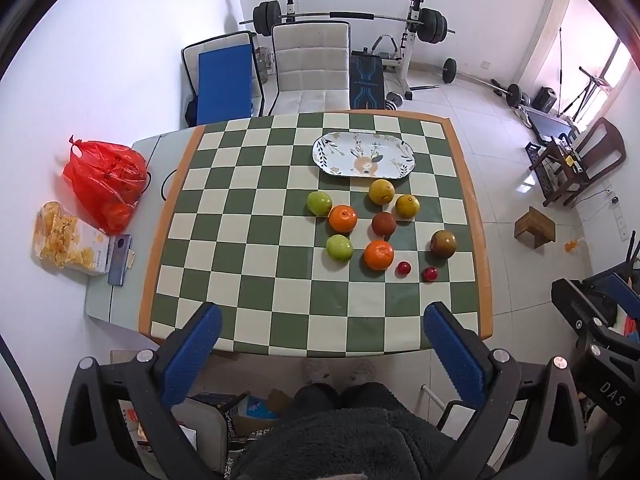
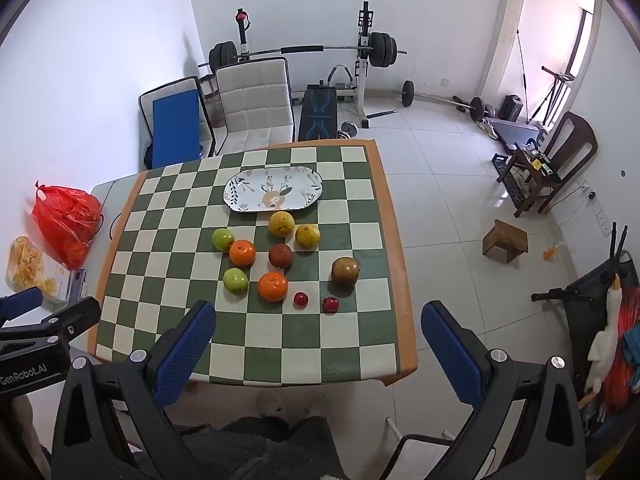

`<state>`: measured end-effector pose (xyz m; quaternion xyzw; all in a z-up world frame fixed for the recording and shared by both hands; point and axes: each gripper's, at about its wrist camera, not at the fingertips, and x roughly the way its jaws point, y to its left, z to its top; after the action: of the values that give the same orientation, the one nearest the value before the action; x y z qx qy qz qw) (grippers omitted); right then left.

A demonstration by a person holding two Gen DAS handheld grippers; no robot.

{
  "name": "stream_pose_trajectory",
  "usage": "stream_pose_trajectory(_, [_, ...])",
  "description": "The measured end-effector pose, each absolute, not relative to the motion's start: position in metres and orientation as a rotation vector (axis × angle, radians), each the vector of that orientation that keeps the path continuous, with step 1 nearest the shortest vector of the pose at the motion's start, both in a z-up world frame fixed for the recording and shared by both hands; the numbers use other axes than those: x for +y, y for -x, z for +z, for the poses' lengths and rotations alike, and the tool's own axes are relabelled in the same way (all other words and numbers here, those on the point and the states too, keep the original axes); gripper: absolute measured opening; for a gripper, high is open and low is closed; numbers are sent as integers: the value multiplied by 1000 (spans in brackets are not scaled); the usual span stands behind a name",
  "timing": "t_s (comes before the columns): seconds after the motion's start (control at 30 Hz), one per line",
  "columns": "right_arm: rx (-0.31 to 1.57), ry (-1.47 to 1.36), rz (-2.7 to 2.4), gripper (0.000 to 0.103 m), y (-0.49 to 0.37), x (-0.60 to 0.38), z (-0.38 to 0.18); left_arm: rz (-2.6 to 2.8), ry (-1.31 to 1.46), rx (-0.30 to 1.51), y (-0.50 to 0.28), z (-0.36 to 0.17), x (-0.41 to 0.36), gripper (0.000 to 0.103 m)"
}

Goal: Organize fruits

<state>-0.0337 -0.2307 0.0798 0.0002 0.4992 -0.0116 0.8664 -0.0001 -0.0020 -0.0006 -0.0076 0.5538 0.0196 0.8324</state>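
Observation:
Several fruits lie loose on the green-and-white checkered table (image 1: 248,280): two green apples (image 1: 319,203), two oranges (image 1: 343,218), two yellow citrus (image 1: 381,191), a dark brown fruit (image 1: 383,224), a brownish apple (image 1: 443,243) and two small red fruits (image 1: 403,268). Behind them sits an empty oval plate (image 1: 332,148) with a deer pattern. My left gripper (image 1: 322,340) hangs open high over the table's near edge, nothing between its blue pads (image 1: 192,354). My right gripper (image 2: 318,340) is likewise open and empty above the near edge, and it too sees the plate (image 2: 244,192) and the oranges (image 2: 273,286).
A red plastic bag (image 1: 102,176), a snack box (image 1: 68,246) and a phone (image 1: 119,258) lie on a side surface left of the table. A white chair (image 1: 310,64) stands behind it. A small wooden stool (image 1: 535,226) is on the floor to the right, with gym equipment farther back.

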Motion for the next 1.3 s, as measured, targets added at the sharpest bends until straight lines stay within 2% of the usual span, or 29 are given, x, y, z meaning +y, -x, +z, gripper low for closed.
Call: stream_pose_trajectory(1.3, [1036,-18,-17,103,30,-222,99,35,13,1162,0,4,-5,103])
